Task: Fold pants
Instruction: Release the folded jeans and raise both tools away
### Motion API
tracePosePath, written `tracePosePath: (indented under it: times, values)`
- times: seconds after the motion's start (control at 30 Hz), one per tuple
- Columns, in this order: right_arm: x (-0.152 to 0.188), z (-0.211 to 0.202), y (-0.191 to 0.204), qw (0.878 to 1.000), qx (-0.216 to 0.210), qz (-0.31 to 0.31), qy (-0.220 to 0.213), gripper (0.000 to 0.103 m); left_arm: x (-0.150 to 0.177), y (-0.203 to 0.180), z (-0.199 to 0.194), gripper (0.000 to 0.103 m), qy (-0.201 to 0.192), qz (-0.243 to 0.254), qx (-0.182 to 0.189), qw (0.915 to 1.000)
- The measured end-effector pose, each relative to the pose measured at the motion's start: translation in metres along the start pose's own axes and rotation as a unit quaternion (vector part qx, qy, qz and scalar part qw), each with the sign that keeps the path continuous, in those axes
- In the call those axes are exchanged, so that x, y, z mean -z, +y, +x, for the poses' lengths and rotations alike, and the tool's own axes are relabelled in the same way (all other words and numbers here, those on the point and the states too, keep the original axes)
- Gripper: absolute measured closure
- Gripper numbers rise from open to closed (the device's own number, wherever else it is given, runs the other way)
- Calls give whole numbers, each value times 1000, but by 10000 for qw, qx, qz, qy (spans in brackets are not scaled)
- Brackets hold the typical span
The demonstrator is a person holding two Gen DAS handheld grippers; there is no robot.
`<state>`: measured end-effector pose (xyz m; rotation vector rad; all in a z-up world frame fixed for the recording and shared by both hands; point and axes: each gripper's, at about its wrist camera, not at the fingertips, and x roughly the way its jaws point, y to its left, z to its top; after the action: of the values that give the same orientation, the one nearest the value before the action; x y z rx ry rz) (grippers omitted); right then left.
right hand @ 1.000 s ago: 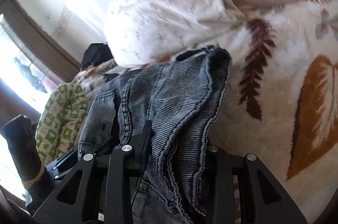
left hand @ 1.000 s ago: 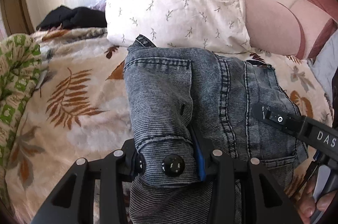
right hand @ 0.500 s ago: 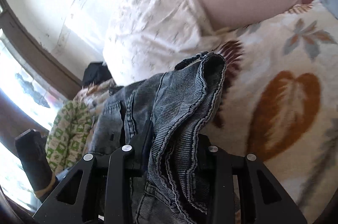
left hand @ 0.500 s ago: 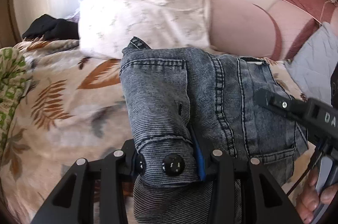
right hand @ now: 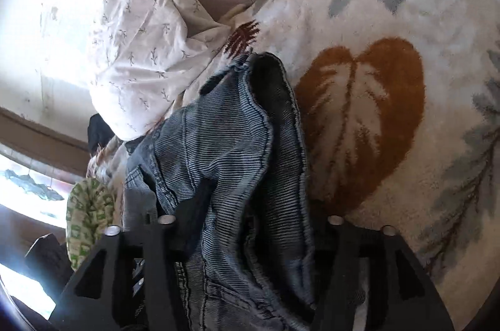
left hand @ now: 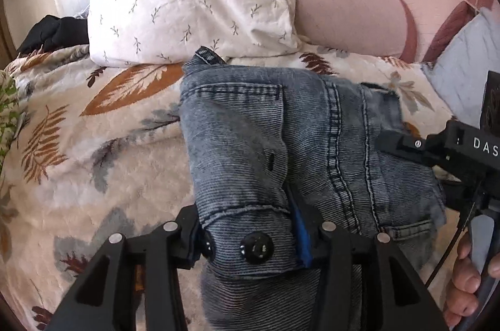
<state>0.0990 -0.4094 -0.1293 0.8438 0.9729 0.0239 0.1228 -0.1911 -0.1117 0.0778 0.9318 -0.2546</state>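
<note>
Two tools, left tool and "DAS"-lettered right tool, have just been widening around the jeans.

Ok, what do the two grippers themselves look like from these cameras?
Both are matte black plastic with angular, cut-out finger frames and silver screw heads. The left gripper has a blue pad inside one finger. The right gripper, seen side-on in the left wrist view, carries white letters "DAS" and a thin black cable along its grey handle.
</note>
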Motion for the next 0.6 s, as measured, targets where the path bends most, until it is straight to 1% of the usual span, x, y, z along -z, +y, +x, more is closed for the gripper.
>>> tracePosePath:
  times: [0.03,0.1,0.13,0.17,0.2,0.23,0.27,0.3,0.33,0.37,0.47,0.5,0.53,0.6]
  values:
    - [1,-5,5,9999,44,-78,-54,41,1,1,-9,51,-89,91,-77,9999]
    - [5,-19,19,9990,226,-342,-194,41,3,2,-32,44,-399,299,-277,9984]
    - [7,-25,22,9984,279,-421,-263,41,5,3,-48,37,-643,428,-436,9961]
    - [12,-39,31,9966,380,-555,-475,41,7,4,-68,28,-917,574,-655,9920]
    - [17,-51,37,9944,443,-688,-672,41,10,6,-85,23,-1155,678,-819,9876]
    - [24,-66,46,9906,507,-887,-907,41,15,9,-107,16,-1435,761,-964,9820]
    - [32,-78,55,9871,541,-1048,-1085,39,17,13,-124,10,-1621,785,-1041,9781]
    - [43,-92,65,9818,554,-1251,-1317,37,21,16,-140,7,-1767,785,-1094,9750]
    - [56,-106,73,9757,553,-1441,-1553,33,26,20,-157,3,-1889,779,-1136,9723]
    - [72,-120,83,9671,574,-1663,-1837,27,33,24,-176,0,-2029,772,-1196,9688]
    - [131,-157,102,9354,711,-2234,-2647,20,50,31,-214,0,-2261,798,-1358,9613]
    - [155,-168,106,9247,701,-2400,-2869,19,56,33,-223,0,-2247,810,-1392,9610]
    - [171,-176,108,9190,693,-2469,-2993,16,59,35,-230,0,-2212,817,-1392,9618]
    - [202,-191,112,9122,626,-2504,-3183,15,70,37,-244,0,-2171,854,-1339,9631]
